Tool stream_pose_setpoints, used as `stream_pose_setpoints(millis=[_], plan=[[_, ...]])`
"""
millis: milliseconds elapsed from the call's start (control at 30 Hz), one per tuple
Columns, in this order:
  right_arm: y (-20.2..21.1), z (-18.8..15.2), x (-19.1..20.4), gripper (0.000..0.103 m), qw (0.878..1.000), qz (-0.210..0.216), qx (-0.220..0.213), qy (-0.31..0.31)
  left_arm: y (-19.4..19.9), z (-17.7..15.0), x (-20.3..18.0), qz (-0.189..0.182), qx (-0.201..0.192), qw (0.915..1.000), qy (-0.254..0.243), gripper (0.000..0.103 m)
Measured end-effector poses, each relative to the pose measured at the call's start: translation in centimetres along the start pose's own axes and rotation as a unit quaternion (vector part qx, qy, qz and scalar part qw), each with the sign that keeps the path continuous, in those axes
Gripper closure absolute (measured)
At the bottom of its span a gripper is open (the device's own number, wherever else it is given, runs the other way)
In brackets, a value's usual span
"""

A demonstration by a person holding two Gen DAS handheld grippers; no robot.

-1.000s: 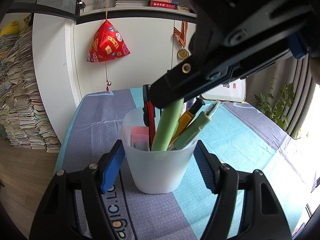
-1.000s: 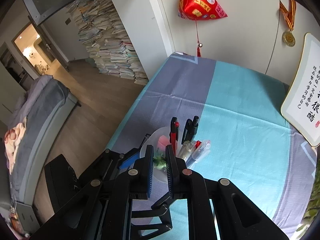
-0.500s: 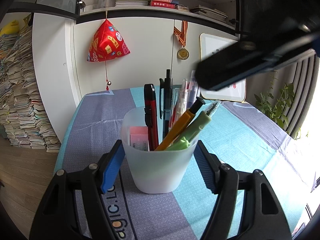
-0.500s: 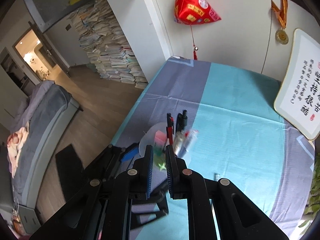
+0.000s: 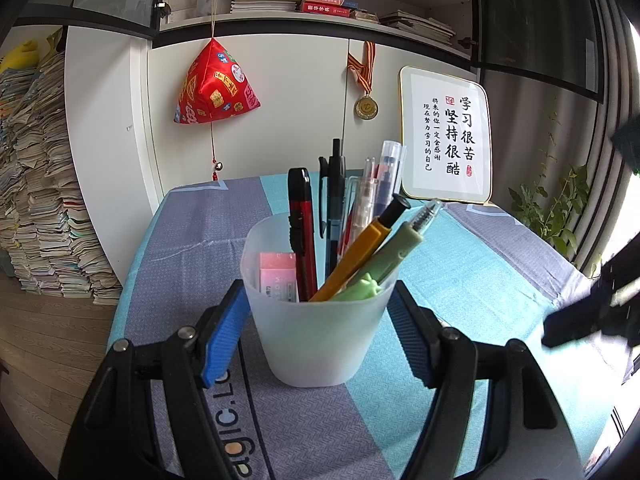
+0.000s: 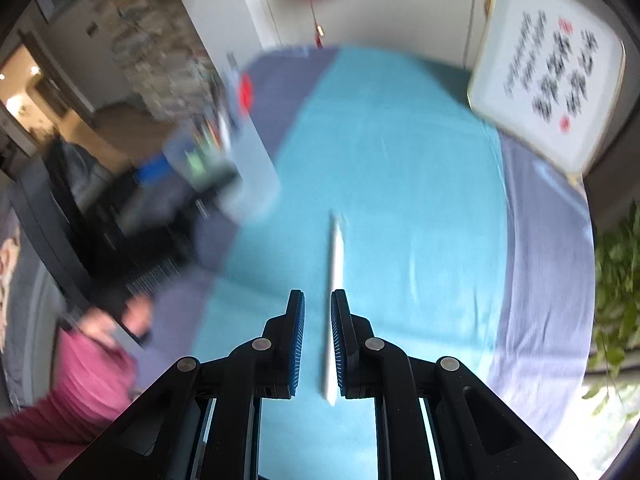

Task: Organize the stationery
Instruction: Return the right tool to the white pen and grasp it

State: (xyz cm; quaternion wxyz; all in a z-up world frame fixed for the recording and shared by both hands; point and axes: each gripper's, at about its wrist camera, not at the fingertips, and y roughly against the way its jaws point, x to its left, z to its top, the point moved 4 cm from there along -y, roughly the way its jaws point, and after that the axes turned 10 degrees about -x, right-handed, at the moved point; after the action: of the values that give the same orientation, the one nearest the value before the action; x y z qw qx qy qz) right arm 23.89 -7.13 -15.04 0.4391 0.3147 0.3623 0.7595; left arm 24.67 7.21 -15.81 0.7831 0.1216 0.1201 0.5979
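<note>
A frosted white cup (image 5: 316,320) stands on the cloth between the blue pads of my left gripper (image 5: 316,328), which touch its sides. It holds a red utility knife (image 5: 301,232), a black pen (image 5: 334,208), clear pens, an orange pen (image 5: 360,252), a light green pen (image 5: 384,260), a green marker (image 5: 360,290) and a pink eraser (image 5: 276,272). My right gripper (image 6: 317,320) is nearly shut and empty, above a white pen (image 6: 335,280) lying on the turquoise cloth. The cup (image 6: 240,160) is blurred at the left in the right wrist view.
A framed calligraphy board (image 5: 446,140) leans at the table's far end. A red pouch (image 5: 216,88) and a medal (image 5: 365,108) hang on white cabinets. Stacked books (image 5: 40,200) stand on the floor at left, a plant (image 5: 556,208) at right.
My right gripper let the green marker drop into the cup, then swung away to the right over the white pen. The left gripper and cup stayed still.
</note>
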Motion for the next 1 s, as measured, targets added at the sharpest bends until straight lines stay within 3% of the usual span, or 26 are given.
stream_pose_setpoints(millis=[167, 400, 1000], plan=[[-1.5, -1.4, -1.0, 0.09, 1.0, -0.002, 0.02, -0.019, -0.1, 0.1, 0.1, 0.0, 0.0, 1.0, 0.0, 0.033], [-3.9, 0.5, -1.0, 0.082, 1.0, -0.019, 0.007, -0.015, 0.0, 0.0, 0.0, 0.0, 0.0, 1.0, 0.0, 0.033], [-8.3, 4.2, -0.3, 0.081, 0.999, -0.046, 0.003, -0.001, -0.1, 0.1, 0.1, -0.001, 0.0, 1.0, 0.0, 0.033]])
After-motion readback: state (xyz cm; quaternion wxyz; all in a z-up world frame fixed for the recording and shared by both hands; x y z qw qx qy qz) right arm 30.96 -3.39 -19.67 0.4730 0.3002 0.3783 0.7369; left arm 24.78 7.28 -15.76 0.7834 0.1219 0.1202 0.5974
